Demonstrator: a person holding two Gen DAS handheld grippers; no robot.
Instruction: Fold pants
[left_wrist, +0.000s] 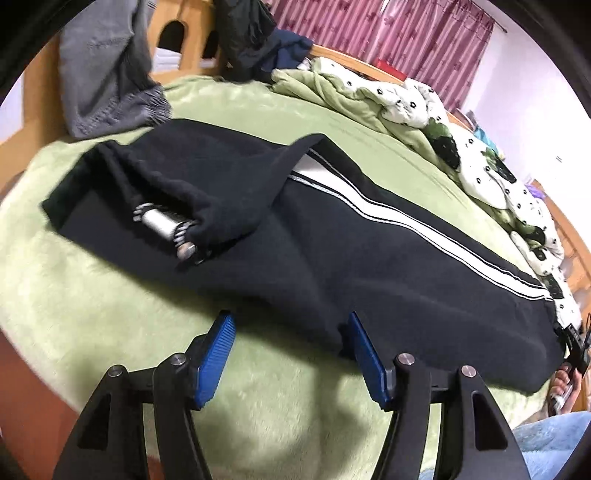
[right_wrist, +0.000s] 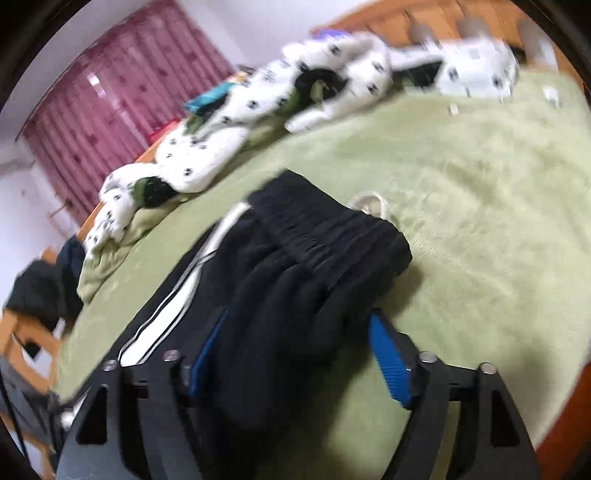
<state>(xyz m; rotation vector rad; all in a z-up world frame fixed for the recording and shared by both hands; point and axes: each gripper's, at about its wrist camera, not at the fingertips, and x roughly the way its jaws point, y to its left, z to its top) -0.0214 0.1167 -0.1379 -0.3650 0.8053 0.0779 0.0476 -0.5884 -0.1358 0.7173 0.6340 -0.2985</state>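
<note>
Black pants (left_wrist: 314, 251) with white side stripes lie lengthwise on the green bed cover (left_wrist: 110, 314). One leg end is folded back over the other, and a metal object (left_wrist: 166, 229) shows at its cuff. My left gripper (left_wrist: 290, 332) is open at the pants' near edge, touching nothing. In the right wrist view the pants (right_wrist: 295, 280) show their elastic waistband end (right_wrist: 340, 232). My right gripper (right_wrist: 299, 332) is open with a hump of the black fabric lying between its blue pads (right_wrist: 388, 362).
A white dotted duvet (left_wrist: 461, 147) is bunched along the far side of the bed. Grey clothes (left_wrist: 107, 74) and dark clothes (left_wrist: 255, 37) hang at the wooden bed frame. Pink curtains (right_wrist: 122, 92) are behind. A person's hand shows at the right edge (left_wrist: 565, 384).
</note>
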